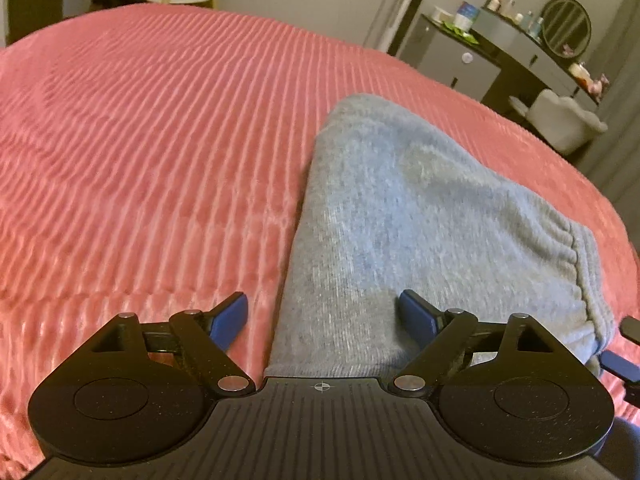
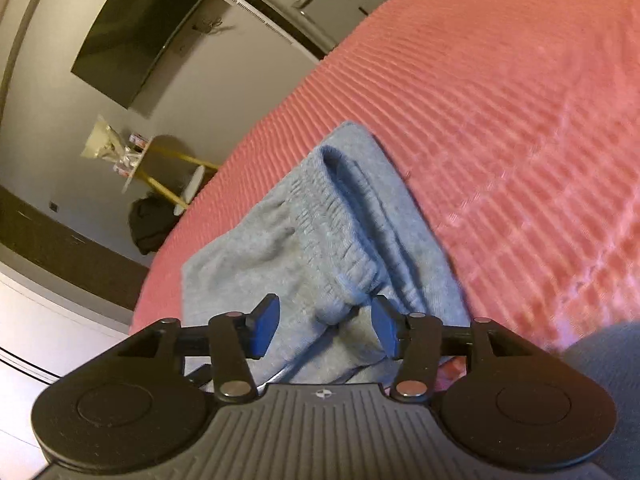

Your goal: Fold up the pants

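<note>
Grey sweatpants (image 1: 400, 208) lie folded on a pink ribbed bedspread (image 1: 140, 140); the elastic waistband (image 1: 576, 264) is at their right end. My left gripper (image 1: 322, 304) hovers open over the near left edge of the pants, one blue pad above the bedspread and the other above the cloth. In the right wrist view the pants (image 2: 280, 248) sit near the bed's edge. A bunched waistband corner (image 2: 332, 312) lies between the pads of my right gripper (image 2: 325, 308), with gaps on both sides. The right gripper's blue pad (image 1: 618, 362) shows at the left view's right edge.
The bedspread (image 2: 520, 120) stretches wide beyond the pants. Off the bed stand a dresser with a round mirror (image 1: 566, 26), a white stool (image 1: 564, 124), a wall television (image 2: 132, 36), a small round table (image 2: 160, 160) and a dark bag (image 2: 148, 224) on the floor.
</note>
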`<state>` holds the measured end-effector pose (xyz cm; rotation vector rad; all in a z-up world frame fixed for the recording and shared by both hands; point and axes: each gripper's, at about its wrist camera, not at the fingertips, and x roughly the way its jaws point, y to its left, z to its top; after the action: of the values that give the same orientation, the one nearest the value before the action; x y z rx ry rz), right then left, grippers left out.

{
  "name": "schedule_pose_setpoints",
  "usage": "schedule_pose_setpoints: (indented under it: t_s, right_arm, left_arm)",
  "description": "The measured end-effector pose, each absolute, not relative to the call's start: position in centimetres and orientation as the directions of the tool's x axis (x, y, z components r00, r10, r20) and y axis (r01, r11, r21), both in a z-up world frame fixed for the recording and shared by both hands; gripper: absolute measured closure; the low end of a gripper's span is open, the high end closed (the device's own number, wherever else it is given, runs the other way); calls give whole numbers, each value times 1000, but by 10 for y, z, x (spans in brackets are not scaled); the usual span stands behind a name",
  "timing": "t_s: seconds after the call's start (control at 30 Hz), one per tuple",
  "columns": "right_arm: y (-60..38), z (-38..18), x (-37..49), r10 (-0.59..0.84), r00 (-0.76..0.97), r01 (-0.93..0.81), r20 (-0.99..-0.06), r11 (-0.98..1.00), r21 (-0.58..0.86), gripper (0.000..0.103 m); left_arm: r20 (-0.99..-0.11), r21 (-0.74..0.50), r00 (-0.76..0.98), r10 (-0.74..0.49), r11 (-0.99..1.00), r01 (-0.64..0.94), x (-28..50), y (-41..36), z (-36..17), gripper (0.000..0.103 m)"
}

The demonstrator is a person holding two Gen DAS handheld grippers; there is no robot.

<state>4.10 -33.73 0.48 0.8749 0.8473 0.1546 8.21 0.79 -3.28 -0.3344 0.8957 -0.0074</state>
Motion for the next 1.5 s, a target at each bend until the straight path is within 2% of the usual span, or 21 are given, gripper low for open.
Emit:
schedule_pose_setpoints:
  t_s: [0.2, 0.23, 0.27, 0.37, 0.5, 0.6, 0.67, 0.73, 0.8, 0.83, 0.87, 0.93, 1.0, 1.07, 1.13, 1.3, 1.5]
  right_arm:
    - [-334, -12, 68, 408, 673, 316, -617, 595, 739, 51]
    - [-334, -14, 70, 400, 678, 325, -616, 589, 740, 53]
    - [-333, -13, 72, 390, 680, 328, -621, 596, 733, 63]
    - [-330, -3, 68, 375, 700, 297, -608, 621, 725, 77]
    - [-342, 14, 56, 427, 746, 241, -510, 541, 806, 81]
    - [-339, 12, 62, 373, 713, 248, -593, 657, 712, 80]
    - [-327, -3, 71, 330, 638, 272, -696, 749, 604, 77]
    - [-319, -3, 71, 300, 651, 235, -697, 794, 561, 74]
    - [-314, 5, 74, 258, 653, 209, -713, 843, 496, 57]
    - [-313, 9, 76, 217, 652, 208, -727, 870, 447, 36]
    - [-313, 11, 76, 191, 655, 206, -731, 886, 416, 25]
    - [-317, 10, 79, 194, 665, 187, -721, 892, 413, 24]
    - [-324, 3, 88, 245, 649, 164, -720, 879, 447, 23]
    - [-328, -3, 100, 286, 632, 142, -720, 871, 471, 18]
    - [-337, -15, 116, 348, 613, 141, -709, 835, 531, 18]
    - [-349, -40, 144, 489, 572, 129, -658, 739, 661, 15]
    - [-355, -54, 154, 514, 588, 106, -624, 716, 690, 17]
  left_arm:
    - [-761, -277, 635, -134, 952, -130, 82, 2, -33, 15]
    - [-761, -279, 635, -135, 951, -132, 81, 3, -33, 15]
    - [-760, -283, 636, -136, 950, -135, 80, 4, -33, 15]
    - [-745, -300, 653, -136, 943, -145, 76, 8, -29, 17]
    - [-712, -338, 690, -132, 925, -172, 71, 18, -22, 18]
    - [-718, -373, 682, -142, 905, -205, 75, 26, -25, 18]
    - [-725, -387, 673, -145, 894, -225, 77, 30, -27, 18]
    - [-723, -405, 672, -157, 885, -228, 78, 33, -28, 18]
    - [-725, -422, 664, -182, 880, -219, 82, 36, -30, 18]
    - [-727, -431, 657, -200, 877, -210, 85, 37, -31, 18]
    - [-730, -439, 648, -217, 876, -201, 89, 37, -32, 18]
    - [-735, -457, 625, -263, 873, -170, 98, 38, -36, 18]
    - [-735, -477, 608, -302, 866, -147, 105, 38, -41, 19]
    - [-733, -497, 590, -339, 859, -125, 111, 36, -44, 20]
    - [-736, -503, 572, -362, 858, -105, 118, 34, -49, 20]
    - [-758, -450, 553, -344, 891, -62, 134, 23, -53, 17]
    - [-754, -412, 563, -339, 911, -3, 142, 8, -52, 18]
